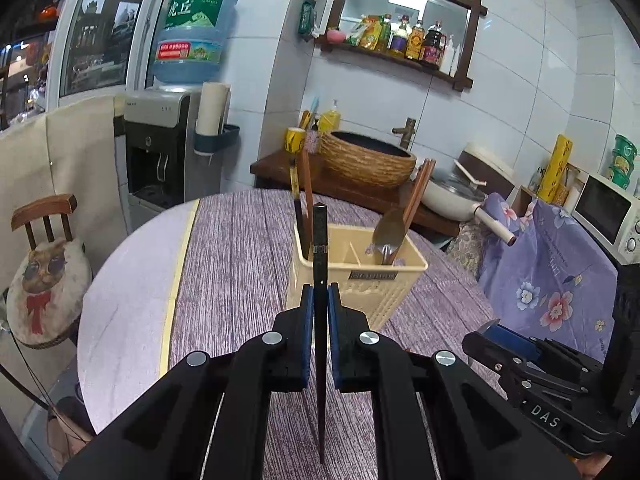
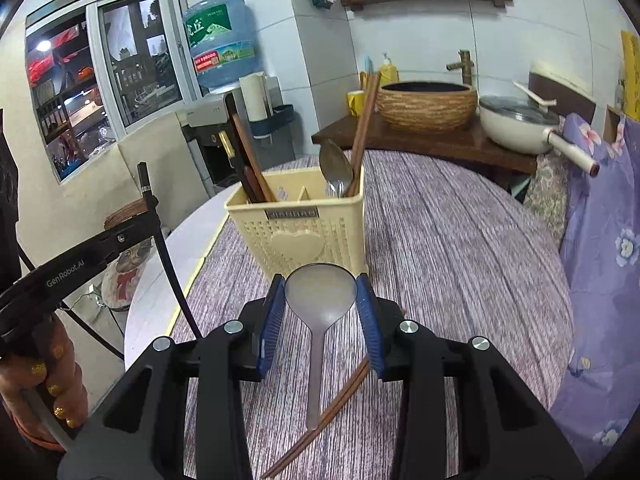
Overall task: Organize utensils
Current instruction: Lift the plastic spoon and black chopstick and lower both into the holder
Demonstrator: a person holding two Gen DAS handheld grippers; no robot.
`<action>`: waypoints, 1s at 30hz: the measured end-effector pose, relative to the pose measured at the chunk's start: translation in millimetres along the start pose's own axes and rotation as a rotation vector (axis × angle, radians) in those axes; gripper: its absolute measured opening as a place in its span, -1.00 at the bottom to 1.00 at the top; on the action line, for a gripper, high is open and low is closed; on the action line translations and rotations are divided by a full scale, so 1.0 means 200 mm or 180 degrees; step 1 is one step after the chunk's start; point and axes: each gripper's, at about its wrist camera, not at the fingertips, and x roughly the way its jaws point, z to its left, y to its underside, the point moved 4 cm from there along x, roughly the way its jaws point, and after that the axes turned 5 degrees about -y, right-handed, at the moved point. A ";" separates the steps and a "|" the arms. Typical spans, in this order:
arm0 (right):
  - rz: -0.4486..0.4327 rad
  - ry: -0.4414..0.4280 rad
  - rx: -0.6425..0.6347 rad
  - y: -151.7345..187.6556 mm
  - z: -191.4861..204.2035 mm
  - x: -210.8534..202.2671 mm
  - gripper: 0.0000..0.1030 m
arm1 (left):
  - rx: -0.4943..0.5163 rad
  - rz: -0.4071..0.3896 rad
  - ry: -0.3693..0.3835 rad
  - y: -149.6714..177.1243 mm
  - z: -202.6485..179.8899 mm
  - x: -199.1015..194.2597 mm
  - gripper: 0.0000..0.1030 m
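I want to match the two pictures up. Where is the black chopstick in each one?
Left wrist view: the black chopstick runs up the picture's middle, clamped in the left hand-held gripper, in front of the yellow utensil basket.
Right wrist view: the same chopstick is at the left edge, slanting, left of the basket.
Shared landmark: the blue water jug behind.

The utensil holder [image 2: 298,222] stands on the tabletop [image 2: 460,240], with chopsticks [image 2: 250,164] in its left compartment and a metal spoon [image 2: 335,168] in its right. In front of the holder two loose chopsticks [image 2: 340,404] lie on the tabletop; behind it a basin [image 2: 428,106] sits on a counter [image 2: 440,142].
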 end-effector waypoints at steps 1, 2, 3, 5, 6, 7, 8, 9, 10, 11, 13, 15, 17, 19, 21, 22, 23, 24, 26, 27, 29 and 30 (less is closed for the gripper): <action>-0.0060 0.0006 -0.0028 -0.04 0.01 -0.01 -0.28 | -0.0019 -0.0047 0.0014 -0.04 0.00 -0.02 -0.84; -0.0119 0.0013 -0.0054 -0.08 0.02 -0.02 -0.28 | -0.0047 -0.0096 0.0043 -0.08 0.00 -0.03 -0.84; -0.0177 0.0017 -0.0081 -0.12 0.04 -0.03 -0.28 | -0.0071 -0.0143 0.0067 -0.13 0.00 -0.04 -0.84; -0.0328 0.0031 -0.0161 -0.24 0.07 -0.05 -0.28 | -0.0108 -0.0289 0.0091 -0.23 -0.01 -0.08 -0.84; -0.0407 0.0034 -0.0183 -0.31 0.09 -0.07 -0.28 | -0.0134 -0.0395 0.0098 -0.29 -0.01 -0.10 -0.84; -0.0466 0.0034 -0.0189 -0.36 0.10 -0.08 -0.28 | -0.0166 -0.0503 0.0095 -0.36 -0.01 -0.12 -0.84; -0.0573 0.0040 -0.0194 -0.44 0.12 -0.10 -0.28 | -0.0209 -0.0599 0.0100 -0.42 -0.01 -0.14 -0.84; -0.0682 0.0063 -0.0214 -0.51 0.13 -0.12 -0.28 | -0.0273 -0.0689 0.0125 -0.48 -0.01 -0.15 -0.84; -0.0767 0.0098 -0.0240 -0.56 0.14 -0.13 -0.28 | -0.0310 -0.0748 0.0153 -0.53 -0.01 -0.15 -0.84; -0.0851 0.0149 -0.0271 -0.63 0.14 -0.13 -0.28 | -0.0341 -0.0821 0.0163 -0.58 -0.01 -0.15 -0.84; -0.0973 0.0194 -0.0249 -0.74 0.14 -0.12 -0.28 | -0.0349 -0.0982 0.0095 -0.67 -0.03 -0.14 -0.84; -0.1044 0.0242 -0.0218 -0.81 0.13 -0.09 -0.28 | -0.0338 -0.1068 0.0100 -0.71 -0.05 -0.09 -0.84; -0.1083 0.0336 -0.0261 -0.84 0.12 -0.01 -0.28 | -0.0326 -0.1078 0.0047 -0.70 -0.06 -0.02 -0.84; -0.1046 0.0402 -0.0280 -0.83 0.11 0.08 -0.28 | -0.0307 -0.1056 0.0006 -0.67 -0.06 0.05 -0.84; -0.0961 0.0444 -0.0263 -0.79 0.08 0.18 -0.28 | -0.0308 -0.1000 -0.0026 -0.62 -0.06 0.12 -0.84; -0.0931 0.0457 -0.0246 -0.77 0.07 0.21 -0.28 | -0.0315 -0.0955 -0.0029 -0.59 -0.05 0.16 -0.84; -0.0882 0.0460 -0.0218 -0.75 0.05 0.25 -0.28 | -0.0304 -0.0910 -0.0046 -0.56 -0.05 0.20 -0.84; -0.0827 0.0466 -0.0198 -0.72 0.03 0.29 -0.28 | -0.0290 -0.0876 -0.0060 -0.54 -0.05 0.22 -0.84; -0.0750 0.0493 -0.0195 -0.67 0.01 0.34 -0.28 | -0.0257 -0.0811 -0.0081 -0.48 -0.04 0.27 -0.84; -0.0723 0.0496 -0.0195 -0.64 0.00 0.36 -0.28 | -0.0251 -0.0777 -0.0077 -0.45 -0.03 0.29 -0.84; -0.0673 0.0501 -0.0181 -0.59 -0.02 0.40 -0.28 | -0.0246 -0.0691 -0.0062 -0.40 -0.03 0.33 -0.84; -0.0649 0.0498 -0.0173 -0.57 -0.02 0.42 -0.28 | -0.0240 -0.0666 -0.0068 -0.38 -0.03 0.35 -0.84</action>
